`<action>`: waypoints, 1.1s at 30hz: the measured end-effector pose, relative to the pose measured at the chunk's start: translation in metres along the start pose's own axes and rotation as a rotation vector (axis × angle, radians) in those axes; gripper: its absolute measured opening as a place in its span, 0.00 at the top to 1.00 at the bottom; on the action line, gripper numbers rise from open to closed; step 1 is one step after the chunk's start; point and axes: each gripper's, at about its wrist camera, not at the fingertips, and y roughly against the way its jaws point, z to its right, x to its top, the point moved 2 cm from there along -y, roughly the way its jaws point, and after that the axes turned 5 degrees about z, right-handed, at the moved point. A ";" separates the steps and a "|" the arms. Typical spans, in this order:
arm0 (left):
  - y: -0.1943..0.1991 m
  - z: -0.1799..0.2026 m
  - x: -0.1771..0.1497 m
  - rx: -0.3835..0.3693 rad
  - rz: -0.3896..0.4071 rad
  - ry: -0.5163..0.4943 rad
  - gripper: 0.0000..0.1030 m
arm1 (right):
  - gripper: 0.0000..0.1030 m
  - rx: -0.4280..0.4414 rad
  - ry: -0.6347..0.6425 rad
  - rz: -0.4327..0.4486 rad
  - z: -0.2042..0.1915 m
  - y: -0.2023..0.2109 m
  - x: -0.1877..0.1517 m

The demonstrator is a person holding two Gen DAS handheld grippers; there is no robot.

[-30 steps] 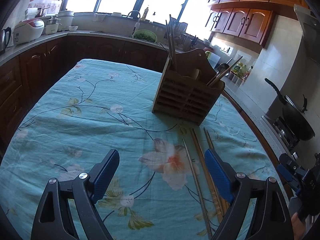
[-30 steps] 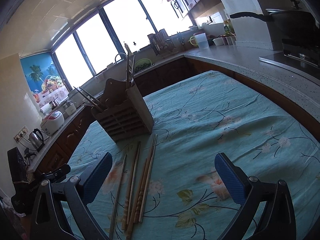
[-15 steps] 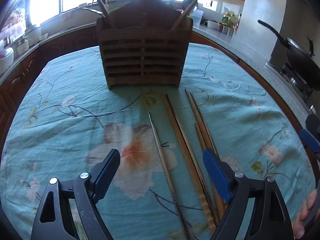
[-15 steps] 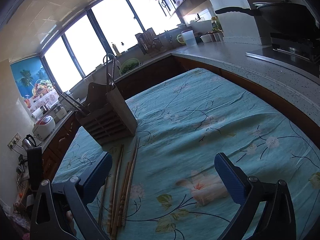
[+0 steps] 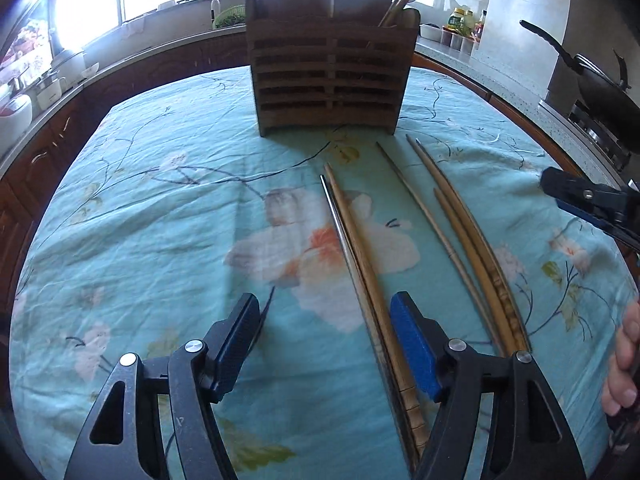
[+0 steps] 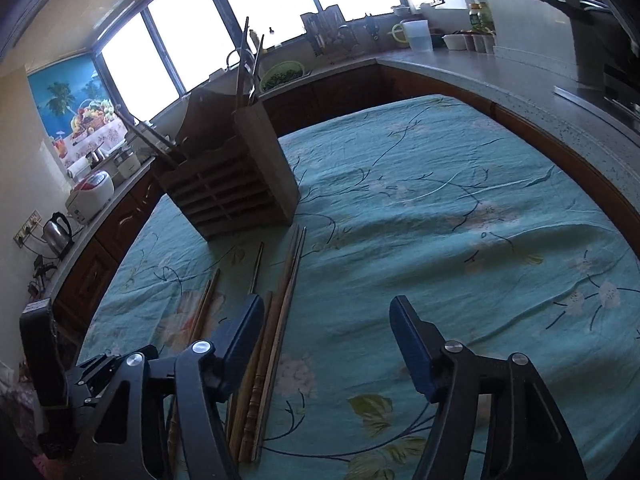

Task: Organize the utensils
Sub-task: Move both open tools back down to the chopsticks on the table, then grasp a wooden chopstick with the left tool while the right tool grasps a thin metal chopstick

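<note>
**A:** Where do the utensils lie?

**B:** Loose chopsticks [image 5: 356, 248] lie on the counter [image 5: 160, 240], which is draped in a turquoise floral cloth, just in front of a slatted wooden utensil holder [image 5: 328, 76]. In the left wrist view a wooden stick and a thin dark one run side by side down the middle; a slimmer stick [image 5: 424, 216] lies apart to their right, and a further bundle [image 5: 472, 236] lies beyond that. More chopsticks already stand upright in the holder's compartments.

**A:** And the left tongs?

**B:** The left tongs [image 5: 324, 340] hang over the cloth with jaws apart and closing. The middle pair passes just inside the right-hand blue pad; whether that pad touches them cannot be told, and the other pad is well clear.

**A:** The right tongs?

**B:** The right tongs [image 6: 326, 340] also stand apart and are closing, over bare cloth. In that view the chopstick bundle [image 6: 272, 344] runs under and beside the left-hand pad, not between the pads. The holder [image 6: 236, 184] stands beyond, with sticks poking out of its top.

**A:** Anything else in shot?

**B:** A person's fingers [image 5: 624, 360] show at the right edge of the left view. A black wok [image 5: 592, 80] sits on the stove behind, and an electric kettle [image 6: 58, 232] stands by the wall.
</note>
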 end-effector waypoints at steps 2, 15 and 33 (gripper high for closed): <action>0.009 -0.009 -0.005 0.004 -0.004 0.012 0.33 | 0.47 0.007 0.039 -0.046 -0.013 -0.018 -0.002; 0.018 -0.042 0.014 -0.023 0.024 0.131 0.36 | 0.73 -0.104 0.207 -0.163 -0.025 -0.058 -0.006; -0.045 -0.047 0.056 -0.049 -0.027 0.123 0.53 | 0.66 0.053 0.157 -0.144 -0.063 -0.088 0.024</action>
